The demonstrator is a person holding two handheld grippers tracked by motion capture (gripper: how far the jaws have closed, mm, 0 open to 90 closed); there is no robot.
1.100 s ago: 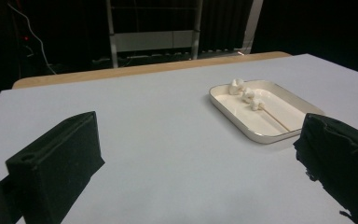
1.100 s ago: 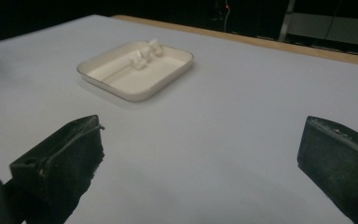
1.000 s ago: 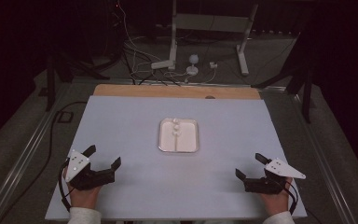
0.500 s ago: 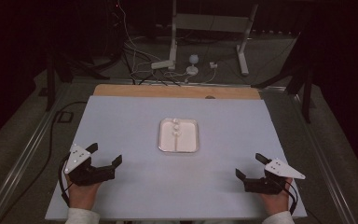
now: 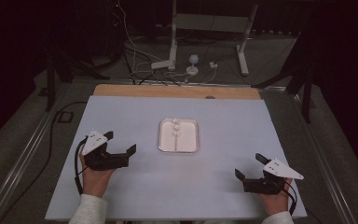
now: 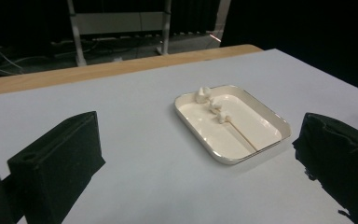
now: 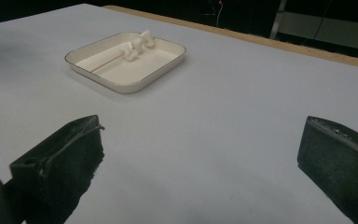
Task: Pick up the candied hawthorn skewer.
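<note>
Nearest the person, both hands rest low over the front of the pale blue desk (image 5: 135, 186), each with its tool pointed inward and forward at the middle. The right tool (image 5: 248, 166) sits near the front right corner, well apart from anything; its jaws are spread wide with bare desk between them in the right gripper view, gripping nothing. The left tool (image 5: 120, 142) stands a little farther in, to the left of the tray and nearer to it than the right one, its jaws likewise spread wide and holding nothing. That position reads, in my judgement, as the start of a reach — the left hand leads toward the tray while the right waits.

Farther out, at the centre of the desk, lies a shallow white tray (image 6: 279, 127) with rounded corners and a thin dark rim. In it lies a thin wooden skewer (image 6: 243, 136) running lengthwise, with small white lumps (image 6: 216, 107) bunched at its far end — probably marshmallows, though they are too small and pale to be sure, and I cannot tell whether all are threaded on the stick or some lie loose beside it. Placed centrally, the tray is in reach of either hand.

Beyond the blue surface runs a bare wooden edge (image 5: 177, 91) of the desk, then dark floor with cables (image 5: 140, 51) and the feet of a white stand (image 5: 205, 23).
</note>
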